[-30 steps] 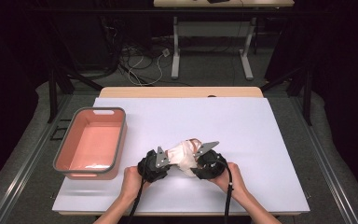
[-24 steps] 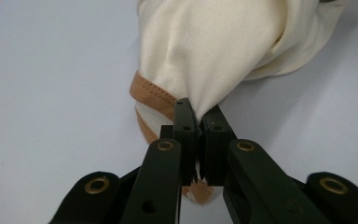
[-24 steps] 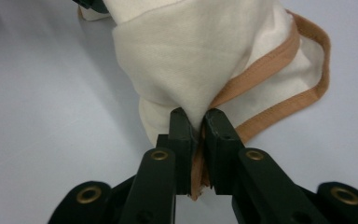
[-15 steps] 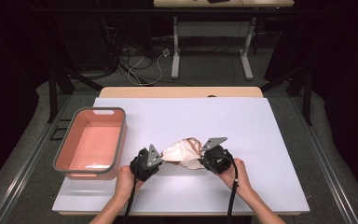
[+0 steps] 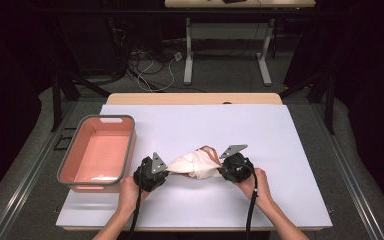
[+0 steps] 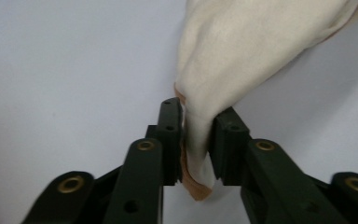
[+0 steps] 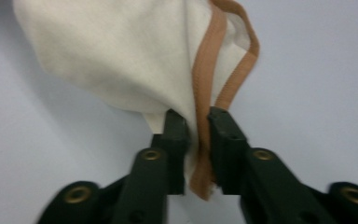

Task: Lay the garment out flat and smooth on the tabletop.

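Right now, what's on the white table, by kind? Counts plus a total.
Cloth, cream with tan edging: 1
Bin, pink inside with grey rim: 1
Gripper: 2, left gripper and right gripper, each with the cloth between its jaws
Total: 4

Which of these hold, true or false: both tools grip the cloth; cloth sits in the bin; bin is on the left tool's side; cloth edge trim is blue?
1. Both tools grip the cream cloth with tan edging: true; the left tool and right tool each pinch an end.
2. The cloth sits in the pink plastic bin: false; it is stretched between the tools over the white table.
3. The bin is on the left tool's side: true.
4. The trim is blue: false; it is tan.
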Tool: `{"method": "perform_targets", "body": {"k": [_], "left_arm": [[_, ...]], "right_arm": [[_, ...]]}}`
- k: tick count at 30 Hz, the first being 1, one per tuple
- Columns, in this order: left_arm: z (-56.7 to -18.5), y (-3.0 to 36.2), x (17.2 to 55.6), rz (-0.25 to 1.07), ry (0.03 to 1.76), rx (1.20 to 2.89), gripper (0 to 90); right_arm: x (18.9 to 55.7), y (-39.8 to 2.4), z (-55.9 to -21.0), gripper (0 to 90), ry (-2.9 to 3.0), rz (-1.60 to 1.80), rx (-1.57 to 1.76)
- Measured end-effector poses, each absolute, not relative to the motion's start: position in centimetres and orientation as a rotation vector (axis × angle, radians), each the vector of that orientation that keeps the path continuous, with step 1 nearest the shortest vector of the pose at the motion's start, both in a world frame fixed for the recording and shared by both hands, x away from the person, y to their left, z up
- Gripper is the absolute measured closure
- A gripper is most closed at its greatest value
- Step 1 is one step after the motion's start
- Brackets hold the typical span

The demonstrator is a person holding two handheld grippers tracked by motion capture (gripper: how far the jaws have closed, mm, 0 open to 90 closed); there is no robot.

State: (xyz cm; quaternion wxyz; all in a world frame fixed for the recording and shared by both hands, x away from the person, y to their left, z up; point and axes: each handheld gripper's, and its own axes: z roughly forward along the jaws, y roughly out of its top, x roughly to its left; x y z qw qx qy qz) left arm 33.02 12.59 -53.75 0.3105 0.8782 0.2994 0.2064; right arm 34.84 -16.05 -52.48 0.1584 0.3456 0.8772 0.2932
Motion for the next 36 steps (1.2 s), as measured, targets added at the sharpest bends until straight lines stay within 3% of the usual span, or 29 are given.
{"method": "perform_targets", "body": {"k": [3, 6, 8, 11, 13, 17, 27, 30, 32, 36], "left_arm": [[-53.8, 12.1, 32.9, 0.547, 0.774, 2.326, 57.6], [-53.7, 11.7, 32.5, 0.576, 0.733, 2.328, 50.8], [-53.8, 11.3, 32.3, 0.582, 0.709, 2.327, 49.7], [-54.0, 10.7, 32.1, 0.596, 0.679, 2.331, 56.7], [-54.2, 10.5, 32.1, 0.608, 0.674, 2.330, 66.8], [-54.6, 10.1, 32.1, 0.592, 0.662, 2.336, 84.1], [-53.4, 12.1, 32.3, 0.622, 0.734, 2.279, 86.6], [-53.6, 12.3, 32.6, 0.611, 0.768, 2.280, 81.6], [-53.8, 12.1, 32.6, 0.605, 0.775, 2.285, 73.8], [-53.6, 11.8, 32.4, 0.597, 0.746, 2.298, 52.6]], "right_arm": [[34.5, -15.5, -52.3, 48.8, 2.523, 0.861, 0.967], [34.0, -14.8, -52.1, 37.7, 2.540, 0.890, 0.937], [33.6, -14.3, -52.0, 37.1, 2.547, 0.899, 0.906], [33.1, -13.5, -52.1, 49.2, 2.542, 0.887, 0.865], [33.0, -13.3, -52.3, 66.4, 2.554, 0.871, 0.834], [33.0, -13.3, -52.9, 84.6, 2.563, 0.859, 0.814], [33.5, -15.8, -51.2, 87.8, 2.438, 0.912, 0.900], [33.7, -16.0, -51.2, 87.4, 2.439, 0.925, 0.925], [33.8, -15.6, -51.6, 82.0, 2.464, 0.896, 0.917], [33.7, -14.9, -52.2, 54.3, 2.516, 0.877, 0.904]]}}
